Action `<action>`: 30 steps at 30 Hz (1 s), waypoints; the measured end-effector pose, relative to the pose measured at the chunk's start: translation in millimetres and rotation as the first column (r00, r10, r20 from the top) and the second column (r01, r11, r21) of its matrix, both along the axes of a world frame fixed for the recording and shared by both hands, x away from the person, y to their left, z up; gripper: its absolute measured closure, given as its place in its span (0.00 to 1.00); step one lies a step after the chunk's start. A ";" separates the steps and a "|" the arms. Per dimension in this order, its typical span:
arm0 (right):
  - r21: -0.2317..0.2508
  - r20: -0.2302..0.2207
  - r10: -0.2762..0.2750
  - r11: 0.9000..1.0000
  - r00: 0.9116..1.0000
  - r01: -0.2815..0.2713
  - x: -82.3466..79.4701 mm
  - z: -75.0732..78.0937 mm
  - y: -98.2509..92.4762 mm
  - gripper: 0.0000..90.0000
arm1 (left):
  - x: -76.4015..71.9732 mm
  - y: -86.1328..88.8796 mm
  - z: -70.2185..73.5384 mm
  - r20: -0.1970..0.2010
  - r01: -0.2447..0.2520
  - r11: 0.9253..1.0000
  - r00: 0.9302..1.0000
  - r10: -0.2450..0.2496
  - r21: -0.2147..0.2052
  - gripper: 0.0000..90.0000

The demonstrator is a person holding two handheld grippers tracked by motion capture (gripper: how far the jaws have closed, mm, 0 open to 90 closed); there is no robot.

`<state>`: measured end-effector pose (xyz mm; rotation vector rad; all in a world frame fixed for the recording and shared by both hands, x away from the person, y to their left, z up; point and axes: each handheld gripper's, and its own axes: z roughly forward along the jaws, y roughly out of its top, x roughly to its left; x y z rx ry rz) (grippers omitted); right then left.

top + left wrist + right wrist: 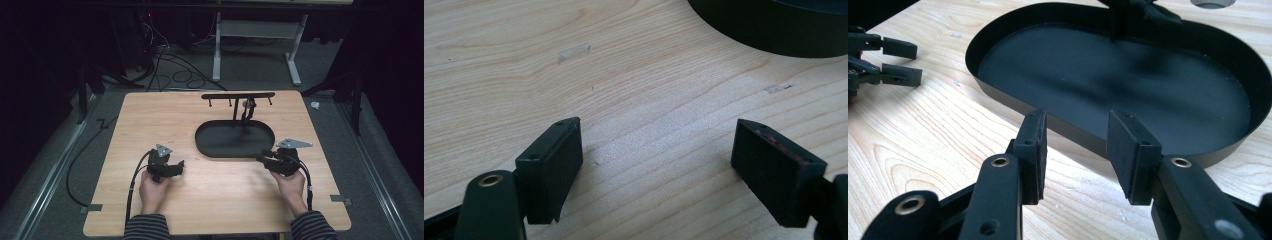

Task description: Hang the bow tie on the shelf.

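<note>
I have both tools empty and gaping over the table (150, 120): left tool (656, 165) open above bare wood, right tool (1075, 150) open just beside the black tray's (1013, 102) near rim. Nothing gripped yet; I judge everything is left to do.

I count one bench (150, 120). On it I see one black oval tray (210, 148) toward the far right corner, carrying one T-shaped stand (235, 107) with four short pegs under its crossbar. I have two grippers, left gripper (179, 165) and right gripper (261, 157), each with two fingers.
</note>
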<state>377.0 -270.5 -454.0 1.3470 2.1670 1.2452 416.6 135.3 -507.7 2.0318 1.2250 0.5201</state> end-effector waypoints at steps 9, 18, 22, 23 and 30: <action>-0.027 -0.010 0.009 1.000 1.000 -0.009 1.1 -8.9 6.5 0.69 | 0.0 0.0 0.0 0.000 0.000 1.000 1.000 0.000 0.000 0.23; -0.033 -0.019 0.021 0.999 1.000 -0.021 2.2 -14.9 15.1 0.69 | 0.0 0.0 0.0 0.000 0.000 1.000 1.000 0.000 0.000 0.23; -0.040 -0.027 0.023 0.999 0.999 -0.024 2.3 -19.1 17.3 0.69 | 0.0 0.0 0.0 0.000 0.000 1.000 1.000 0.000 0.000 0.23; -0.041 -0.029 0.022 0.999 0.999 -0.023 2.4 -20.9 17.9 0.69 | 0.0 0.0 0.0 0.000 0.000 1.000 1.000 0.000 0.000 0.23; -0.060 -0.031 0.024 0.998 0.999 -0.026 2.4 -27.0 20.0 0.69 | 0.0 0.0 0.0 0.000 0.000 1.000 1.000 0.000 0.000 0.23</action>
